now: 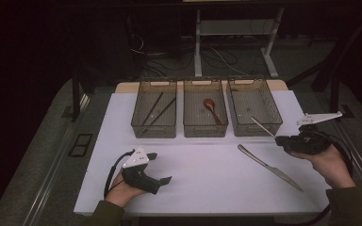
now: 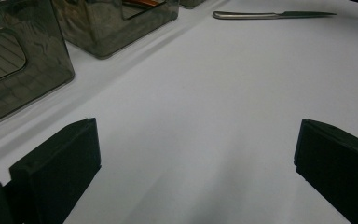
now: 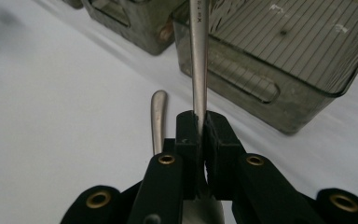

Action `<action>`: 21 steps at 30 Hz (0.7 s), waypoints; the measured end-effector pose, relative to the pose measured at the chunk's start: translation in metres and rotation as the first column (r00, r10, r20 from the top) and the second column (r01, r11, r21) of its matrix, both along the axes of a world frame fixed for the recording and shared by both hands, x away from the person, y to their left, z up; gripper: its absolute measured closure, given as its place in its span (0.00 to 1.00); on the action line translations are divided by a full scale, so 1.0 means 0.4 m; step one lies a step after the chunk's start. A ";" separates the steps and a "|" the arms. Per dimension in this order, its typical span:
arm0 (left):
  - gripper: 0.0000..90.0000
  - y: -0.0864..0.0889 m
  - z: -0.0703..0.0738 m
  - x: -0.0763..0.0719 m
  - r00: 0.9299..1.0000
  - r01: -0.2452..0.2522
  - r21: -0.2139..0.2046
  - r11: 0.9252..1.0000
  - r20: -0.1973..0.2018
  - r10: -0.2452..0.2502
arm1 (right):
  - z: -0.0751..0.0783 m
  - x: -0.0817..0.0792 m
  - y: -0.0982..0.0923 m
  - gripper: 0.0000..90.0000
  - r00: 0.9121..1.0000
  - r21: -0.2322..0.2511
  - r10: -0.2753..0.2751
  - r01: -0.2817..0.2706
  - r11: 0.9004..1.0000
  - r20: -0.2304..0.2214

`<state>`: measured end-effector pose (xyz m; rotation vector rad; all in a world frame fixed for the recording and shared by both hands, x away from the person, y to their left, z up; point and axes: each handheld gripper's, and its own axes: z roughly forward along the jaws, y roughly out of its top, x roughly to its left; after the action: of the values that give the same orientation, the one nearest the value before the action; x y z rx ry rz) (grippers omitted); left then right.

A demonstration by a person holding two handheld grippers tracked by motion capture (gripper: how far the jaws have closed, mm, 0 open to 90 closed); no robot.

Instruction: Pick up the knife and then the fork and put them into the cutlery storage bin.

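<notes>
My right gripper (image 1: 279, 140) hovers at the right of the table, shut on a slim metal utensil (image 1: 262, 127) whose handle points toward the right bin (image 1: 277, 113). In the right gripper view the jaws (image 3: 199, 126) pinch that utensil (image 3: 198, 56), with the knife's handle (image 3: 158, 116) lying on the sheet just below. The table knife (image 1: 269, 167) lies diagonally on the white sheet, in front of my right hand. My left gripper (image 1: 160, 167) rests at the front left, open and holding nothing; its view shows the wide gap (image 2: 196, 163) and the knife (image 2: 270, 15) far off.
Three smoky see-through bins stand in a row at the back of the white sheet (image 1: 207, 188). The left bin (image 1: 154, 129) holds dark chopsticks (image 1: 158, 109), the middle bin (image 1: 205, 131) a red spoon (image 1: 211, 108). Table legs and cables lie beyond.
</notes>
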<state>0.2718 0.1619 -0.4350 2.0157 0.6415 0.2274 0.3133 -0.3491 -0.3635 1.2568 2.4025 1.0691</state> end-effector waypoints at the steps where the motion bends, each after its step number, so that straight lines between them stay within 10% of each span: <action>1: 0.00 0.000 0.000 0.000 1.000 -0.002 -0.005 1.000 0.001 0.002 | 0.003 0.003 -0.001 0.92 1.000 0.006 -0.004 0.004 1.000 0.004; 21: 0.00 -0.002 -0.001 -0.001 1.000 0.000 -0.007 1.000 -0.004 0.000 | 0.048 0.131 0.018 0.92 0.994 0.027 -0.093 0.091 0.995 0.058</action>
<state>0.2716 0.1612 -0.4354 2.0099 0.6439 0.2211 0.3656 -0.3420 -0.3442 1.3116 2.2718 1.0957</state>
